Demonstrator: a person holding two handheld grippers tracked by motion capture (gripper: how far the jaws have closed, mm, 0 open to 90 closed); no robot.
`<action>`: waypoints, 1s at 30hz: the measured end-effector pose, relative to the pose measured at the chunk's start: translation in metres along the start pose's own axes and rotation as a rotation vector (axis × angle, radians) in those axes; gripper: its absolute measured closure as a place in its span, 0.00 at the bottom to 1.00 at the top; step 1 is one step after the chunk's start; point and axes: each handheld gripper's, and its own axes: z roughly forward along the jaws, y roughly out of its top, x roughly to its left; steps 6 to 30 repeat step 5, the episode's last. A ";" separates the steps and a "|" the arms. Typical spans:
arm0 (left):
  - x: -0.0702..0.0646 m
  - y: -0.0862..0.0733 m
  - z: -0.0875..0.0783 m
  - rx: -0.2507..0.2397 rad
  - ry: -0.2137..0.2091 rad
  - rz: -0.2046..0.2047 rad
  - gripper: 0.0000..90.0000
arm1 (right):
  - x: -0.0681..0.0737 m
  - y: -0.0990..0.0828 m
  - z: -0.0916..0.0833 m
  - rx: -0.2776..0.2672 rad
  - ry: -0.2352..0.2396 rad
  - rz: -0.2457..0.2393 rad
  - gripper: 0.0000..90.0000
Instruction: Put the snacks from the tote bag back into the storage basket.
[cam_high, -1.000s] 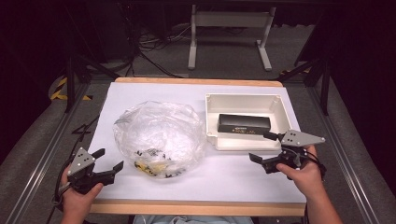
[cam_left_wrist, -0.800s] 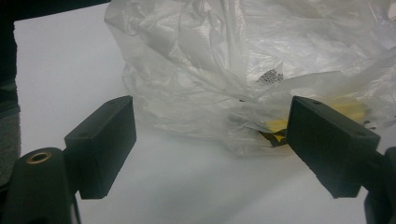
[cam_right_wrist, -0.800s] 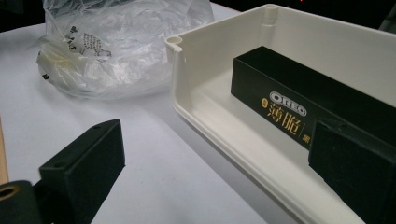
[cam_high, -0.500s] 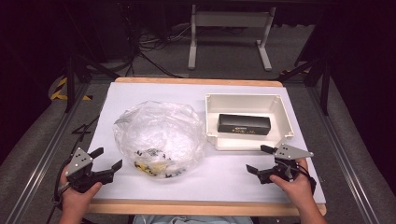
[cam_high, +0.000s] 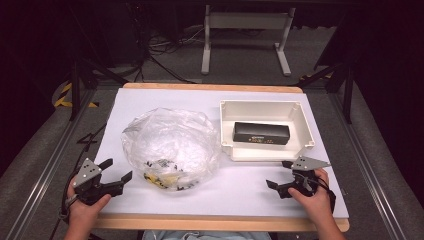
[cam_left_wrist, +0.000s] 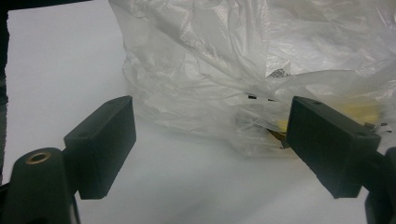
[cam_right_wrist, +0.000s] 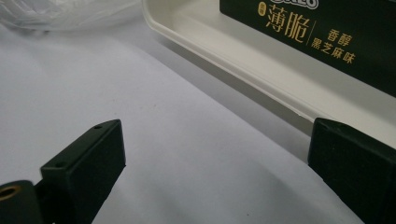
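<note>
High view: the white table (cam_high: 250, 185) spans the middle of the frame. At its centre left lies a crumpled clear plastic bag (cam_high: 170, 145) with small yellow and dark pieces inside. At centre right stands a white tray (cam_high: 227, 130) holding one dark box (cam_high: 261, 133). The left tool (cam_high: 114, 176), lower left, gapes wide just beside the bag; the right tool (cam_high: 280, 176), lower right, is also wide and empty, near the tray's front rim. Judging by this, one box is packed, while the bag's contents remain untouched.
</note>
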 end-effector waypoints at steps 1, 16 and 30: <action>0.000 0.000 0.000 0.001 -0.001 0.001 0.18 | 0.000 0.000 0.000 -0.002 0.004 -0.002 0.06; -0.002 0.001 -0.001 -0.013 0.005 0.014 0.18 | 0.002 0.002 -0.002 -0.030 0.002 -0.017 0.05; -0.002 0.001 -0.001 -0.013 0.005 0.014 0.18 | 0.002 0.002 -0.002 -0.030 0.002 -0.017 0.05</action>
